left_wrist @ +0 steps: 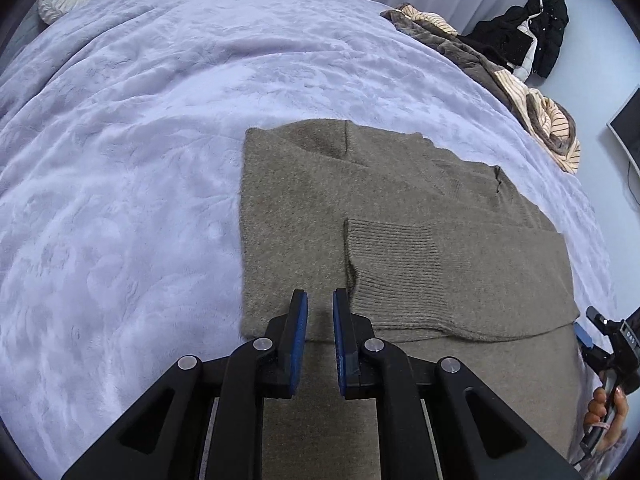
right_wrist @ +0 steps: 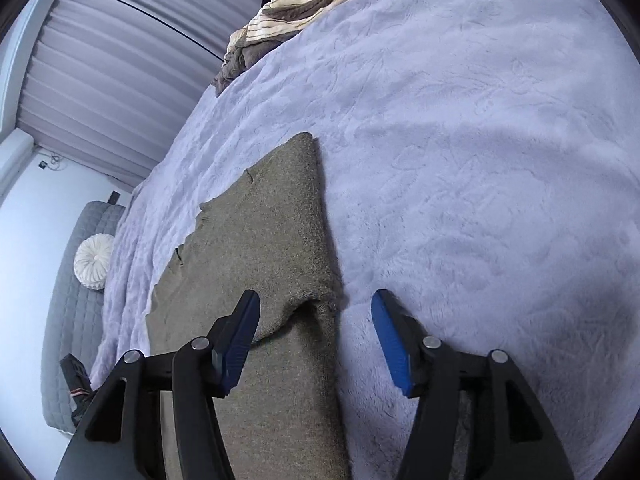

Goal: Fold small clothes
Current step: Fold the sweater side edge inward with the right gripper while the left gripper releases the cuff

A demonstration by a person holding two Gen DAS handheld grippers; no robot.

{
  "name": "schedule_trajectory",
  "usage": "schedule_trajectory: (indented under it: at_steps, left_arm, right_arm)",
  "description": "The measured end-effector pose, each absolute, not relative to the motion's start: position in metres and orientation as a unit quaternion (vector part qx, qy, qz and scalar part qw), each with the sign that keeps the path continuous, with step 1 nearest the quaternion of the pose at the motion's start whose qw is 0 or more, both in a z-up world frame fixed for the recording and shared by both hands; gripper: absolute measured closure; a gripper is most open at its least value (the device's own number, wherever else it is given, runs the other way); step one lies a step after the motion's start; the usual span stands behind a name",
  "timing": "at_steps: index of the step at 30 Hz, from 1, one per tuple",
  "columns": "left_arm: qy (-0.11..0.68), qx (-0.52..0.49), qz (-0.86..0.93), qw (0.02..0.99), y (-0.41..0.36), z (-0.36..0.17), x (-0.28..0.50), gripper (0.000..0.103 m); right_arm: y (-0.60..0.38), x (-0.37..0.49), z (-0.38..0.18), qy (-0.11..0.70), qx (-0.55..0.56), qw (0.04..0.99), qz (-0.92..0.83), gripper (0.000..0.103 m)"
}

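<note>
Sweater [left_wrist: 360, 208] lies half-folded on the bed [left_wrist: 140, 140], sleeves in, left tool [left_wrist: 320, 308] nearly clenched and empty, right tool [right_wrist: 316, 312] released, final folds remaining.

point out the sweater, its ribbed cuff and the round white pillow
sweater [left_wrist: 304, 208], left wrist view, on the flat knit body left of the folded sleeve
ribbed cuff [left_wrist: 396, 264], left wrist view, middle of the ribbing
round white pillow [right_wrist: 93, 261], right wrist view, on its pleated face

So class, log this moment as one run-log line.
task: fold small clothes | sweater: partly folded on bedspread | left gripper: narrowly open, empty | right gripper: open, empty, over sweater edge
</note>
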State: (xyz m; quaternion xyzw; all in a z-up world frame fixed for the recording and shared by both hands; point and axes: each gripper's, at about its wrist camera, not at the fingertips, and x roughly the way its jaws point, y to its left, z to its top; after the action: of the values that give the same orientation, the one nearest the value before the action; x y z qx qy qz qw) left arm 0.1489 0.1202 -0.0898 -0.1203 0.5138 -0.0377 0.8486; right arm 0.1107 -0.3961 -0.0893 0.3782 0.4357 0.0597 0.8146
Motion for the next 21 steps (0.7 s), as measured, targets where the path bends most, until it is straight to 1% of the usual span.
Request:
schedule_trajectory:
  at_steps: [2, 6, 10, 11, 12, 13, 14, 15, 16, 17, 21]
  left_arm:
    - [0.519, -0.117, -0.03, 0.846, 0.125, -0.093, 0.148, 0.09]
    - [0.525, -0.137, -0.034, 0.839, 0.139, -0.099, 0.147, 0.09]
    - [0.525, -0.143, -0.039, 0.838, 0.147, -0.103, 0.146, 0.09]
    - [0.522, -0.137, -0.036, 0.841, 0.146, -0.102, 0.145, 0.086]
    - [0.52, -0.13, -0.032, 0.844, 0.146, -0.102, 0.144, 0.07]
    - [0.52, -0.125, -0.023, 0.845, 0.146, -0.101, 0.142, 0.014]
    - [0.509, -0.122, -0.008, 0.852, 0.147, -0.098, 0.139, 0.001]
    - [0.491, -0.123, -0.008, 0.863, 0.147, -0.093, 0.135, 0.001]
    - [0.49, -0.124, -0.017, 0.863, 0.147, -0.091, 0.135, 0.001]
    - [0.493, -0.126, -0.018, 0.861, 0.147, -0.09, 0.135, 0.001]
    - [0.496, -0.124, -0.015, 0.859, 0.148, -0.09, 0.138, 0.001]
  right_arm:
    - [-0.401, 0.112, -0.094, 0.432, 0.395, 0.808, 0.072, 0.04]
    - [-0.397, 0.121, -0.098, 0.438, 0.402, 0.799, 0.089, 0.044]
    - [-0.392, 0.125, -0.099, 0.442, 0.405, 0.792, 0.113, 0.044]
    - [-0.39, 0.126, -0.101, 0.446, 0.406, 0.789, 0.118, 0.044]
    - [-0.39, 0.127, -0.103, 0.45, 0.406, 0.787, 0.119, 0.044]
    - [-0.39, 0.128, -0.106, 0.453, 0.407, 0.784, 0.117, 0.044]
    - [-0.391, 0.13, -0.108, 0.455, 0.411, 0.782, 0.113, 0.045]
    - [-0.391, 0.131, -0.109, 0.456, 0.415, 0.78, 0.108, 0.05]
    - [-0.391, 0.133, -0.11, 0.461, 0.412, 0.78, 0.094, 0.074]
    - [-0.391, 0.135, -0.109, 0.468, 0.404, 0.781, 0.084, 0.086]
    - [-0.381, 0.132, -0.087, 0.449, 0.357, 0.814, 0.092, 0.086]
